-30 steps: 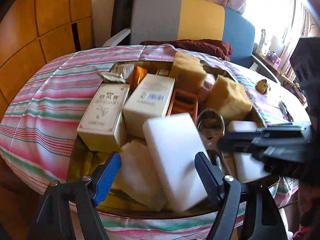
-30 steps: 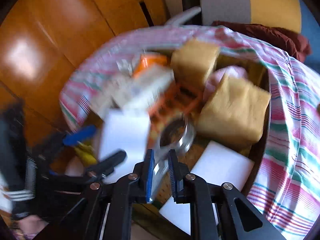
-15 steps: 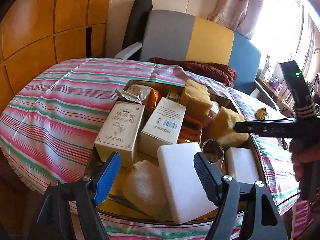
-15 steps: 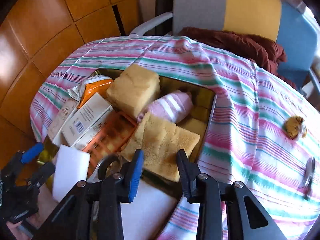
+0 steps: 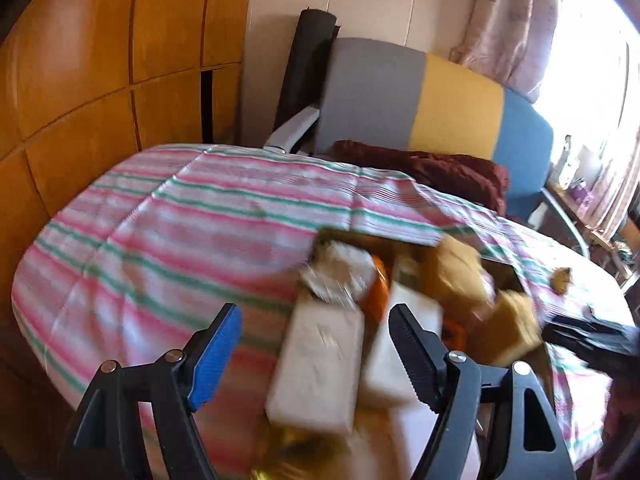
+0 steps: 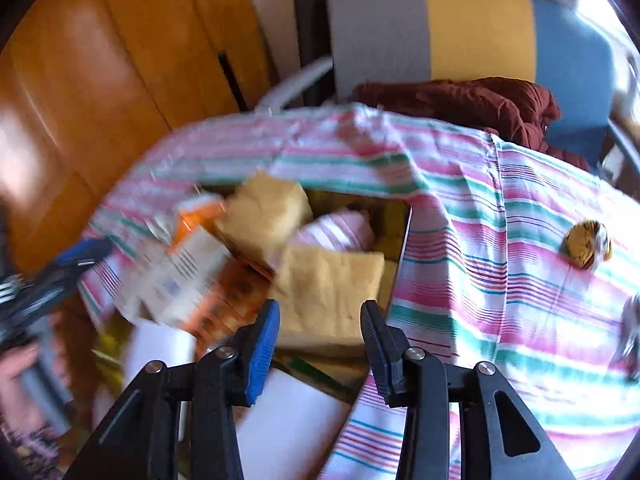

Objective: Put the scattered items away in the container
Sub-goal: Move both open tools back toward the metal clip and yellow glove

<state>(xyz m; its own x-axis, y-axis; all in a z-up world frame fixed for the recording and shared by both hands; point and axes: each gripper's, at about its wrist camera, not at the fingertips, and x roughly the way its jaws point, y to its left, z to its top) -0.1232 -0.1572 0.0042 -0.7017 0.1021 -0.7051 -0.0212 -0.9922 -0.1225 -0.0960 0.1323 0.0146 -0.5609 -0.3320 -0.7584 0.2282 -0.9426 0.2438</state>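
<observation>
A small brown-and-gold item (image 6: 587,249) is seen lying on the striped cloth (image 6: 500,280) of the bench, well apart from the container (image 6: 402,240) and to its right; it also appears small in the left wrist view (image 5: 561,280). It is roundish and lumpy, so no clear long axis or pointing direction can be made out. A second, greyish object (image 6: 632,340) at the cloth's far right edge is too blurred to identify.

The container is already heaped: tan sponges (image 6: 326,292), a pink striped roll (image 6: 336,232), white boxes (image 5: 320,364) and an orange packet (image 6: 196,220) are piled above its rim.

The right tongs (image 6: 320,344) are held wide and empty above the container's right edge; the left tongs (image 5: 316,356) are likewise wide and empty over the boxes.

Risks, as judged: a rounded item may roll or slip from the pads if pinched off-centre; the loose cloth may be caught with it and dragged, shifting the container; an item dropped on the heap may tumble back out.
</observation>
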